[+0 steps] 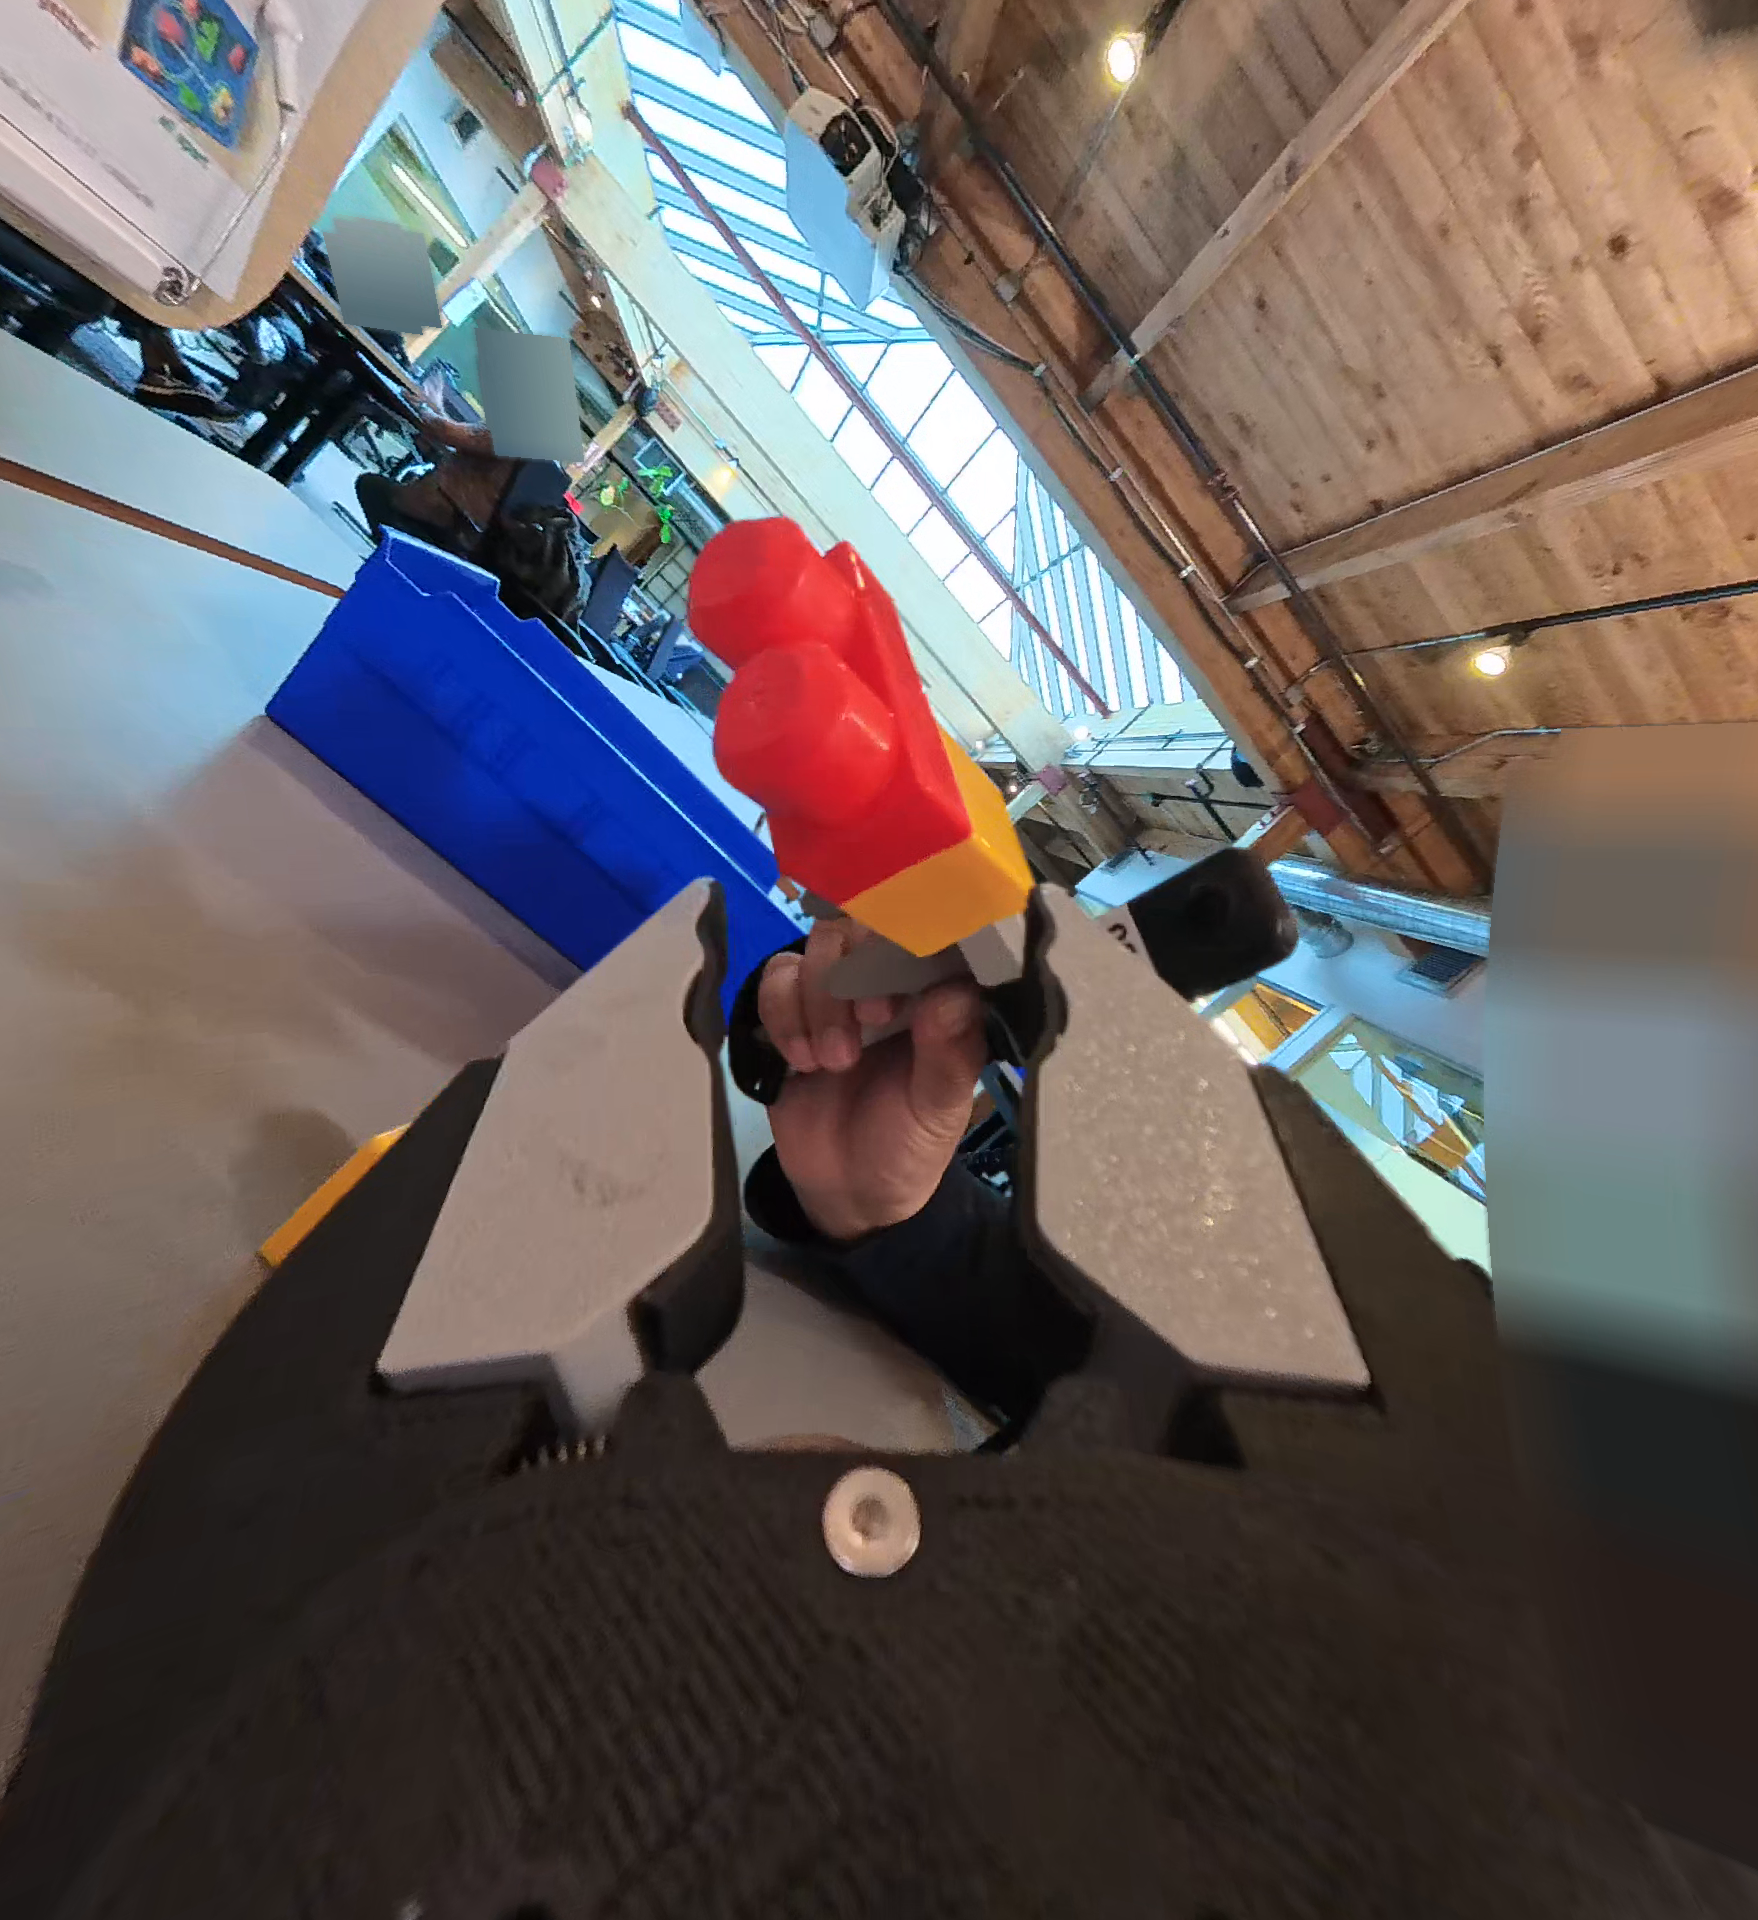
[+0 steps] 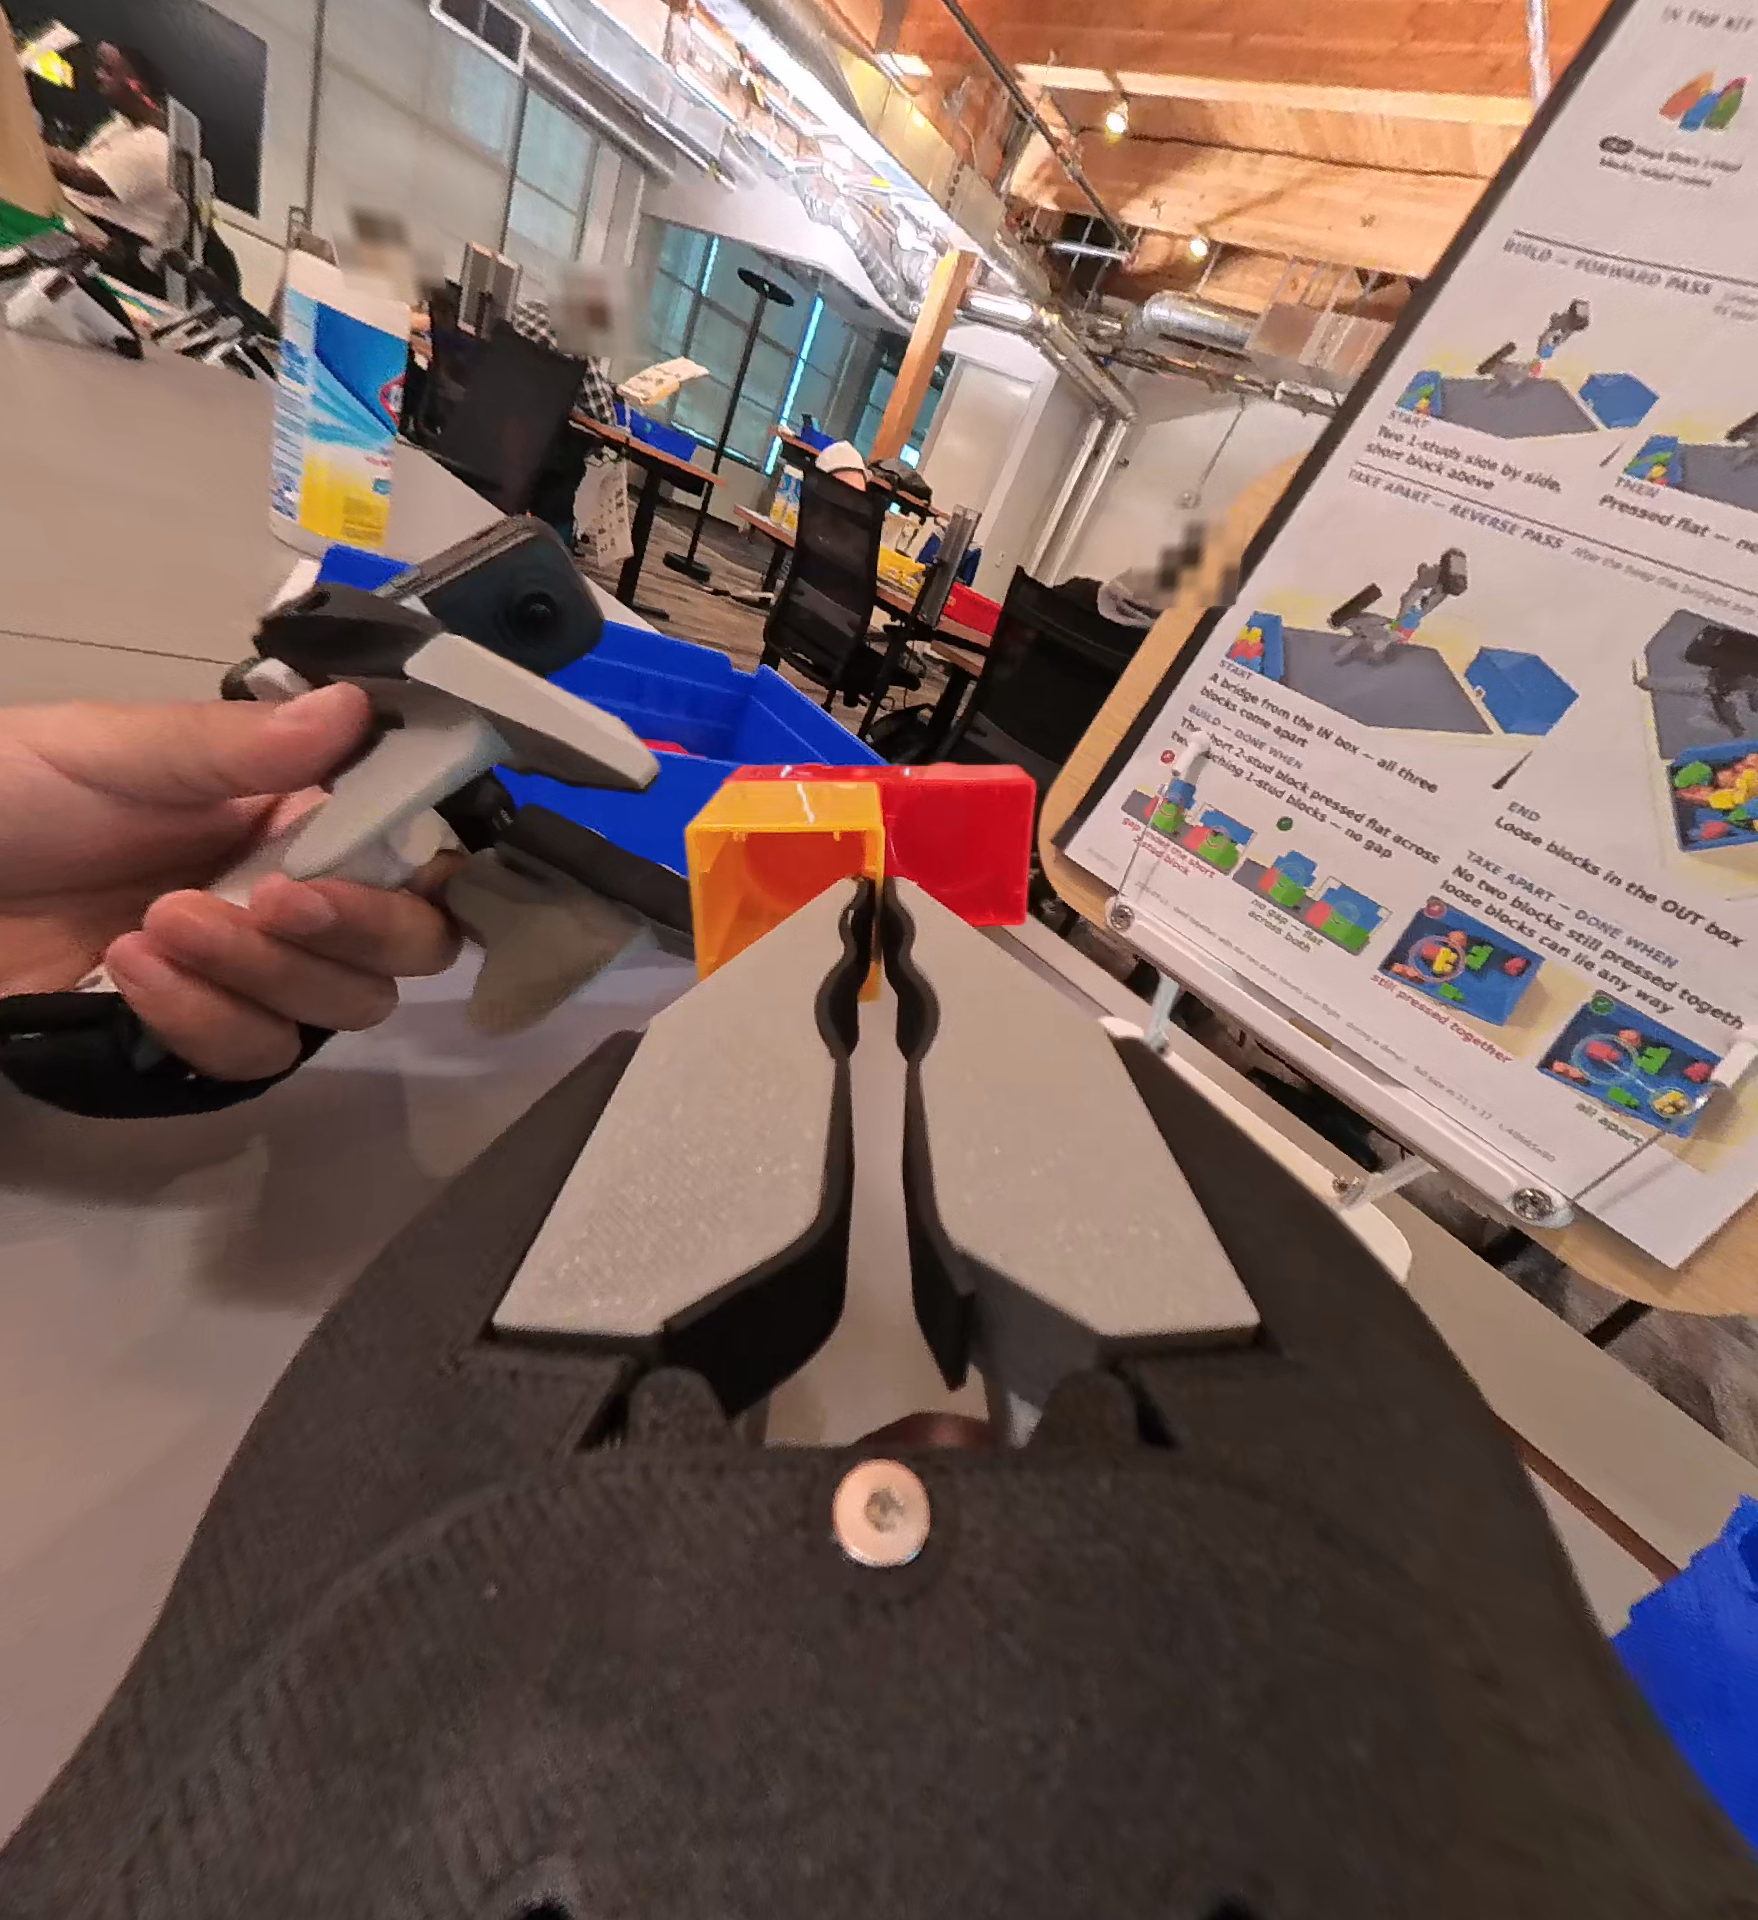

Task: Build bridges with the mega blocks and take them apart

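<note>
Right tool (image 2: 873,914) sits nearest in its own view, tips pressed together, pinching the wall of the orange block (image 2: 750,883) at its open underside; red block (image 2: 958,847) is joined to it, both held up off the table (image 2: 127,1299). Left wrist view shows the same pair from the stud side: red block (image 1: 823,717) with two studs, orange block (image 1: 942,883) under it, lifted in the air between the two tools. Left tool (image 1: 870,914) is spread wide, nothing between its fingers, tips just short of the orange block; in the right view the left tool (image 2: 636,758) hangs just beside the blocks, gripped by a hand (image 2: 158,852). Looks like the take-apart step: one short block probably already gone, red two-stud piece not yet pulled off the orange. Next move calls for the left tool to close on the red block and pull or twist against the right's hold. Room is fine in mid-air; blue bin (image 2: 688,717) sits behind the blocks, instruction board (image 2: 1529,675) stands close on the right, a second blue bin (image 2: 1748,1683) at the lower right edge. Table below is mostly open.
</note>
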Available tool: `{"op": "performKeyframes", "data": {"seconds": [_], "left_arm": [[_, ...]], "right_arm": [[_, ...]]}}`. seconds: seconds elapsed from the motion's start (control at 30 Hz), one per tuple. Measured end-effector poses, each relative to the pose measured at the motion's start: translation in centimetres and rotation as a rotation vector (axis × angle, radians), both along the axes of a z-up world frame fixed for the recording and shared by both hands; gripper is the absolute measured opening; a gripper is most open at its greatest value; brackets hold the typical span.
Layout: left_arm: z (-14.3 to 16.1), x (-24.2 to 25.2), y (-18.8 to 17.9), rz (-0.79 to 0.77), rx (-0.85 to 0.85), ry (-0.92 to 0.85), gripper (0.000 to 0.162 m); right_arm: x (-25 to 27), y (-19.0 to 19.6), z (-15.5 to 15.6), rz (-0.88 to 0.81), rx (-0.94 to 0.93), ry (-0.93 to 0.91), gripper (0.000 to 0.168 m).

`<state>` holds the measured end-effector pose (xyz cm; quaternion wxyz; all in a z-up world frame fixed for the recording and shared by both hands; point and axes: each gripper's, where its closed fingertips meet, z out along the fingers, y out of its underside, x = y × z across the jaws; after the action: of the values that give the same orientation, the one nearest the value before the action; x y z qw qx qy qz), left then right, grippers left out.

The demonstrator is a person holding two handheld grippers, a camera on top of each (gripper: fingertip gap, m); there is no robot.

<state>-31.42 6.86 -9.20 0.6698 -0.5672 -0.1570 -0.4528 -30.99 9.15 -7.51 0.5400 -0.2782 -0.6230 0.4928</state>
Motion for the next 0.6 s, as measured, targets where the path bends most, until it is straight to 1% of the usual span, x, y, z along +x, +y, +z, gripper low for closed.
{"op": "performKeyframes", "data": {"seconds": [0.1,0.17,0.23,0.47,0.6], "left_arm": [[0.7,-0.1,-0.3,-0.015,0.042,-0.051,0.054],[0.6,-0.2,-0.3,-0.012,0.035,-0.048,0.052],[0.3,-0.1,-0.1,-0.001,0.024,-0.015,0.045],[-0.1,-0.1,-0.4,0.007,0.009,0.056,0.044],[-0.2,-0.3,-0.7,0.049,-0.012,0.173,0.040]], "right_arm": [[0.1,-1.1,-0.5,0.024,0.030,-0.003,0.000],[0.1,-1.9,-0.8,0.037,0.043,-0.005,0.000],[0.0,-2.4,-1.0,0.045,0.046,-0.008,0.000],[0.0,-2.7,-1.7,0.101,0.044,-0.034,0.000],[-0.1,-2.8,-2.3,0.170,0.024,-0.076,0.001]]}}
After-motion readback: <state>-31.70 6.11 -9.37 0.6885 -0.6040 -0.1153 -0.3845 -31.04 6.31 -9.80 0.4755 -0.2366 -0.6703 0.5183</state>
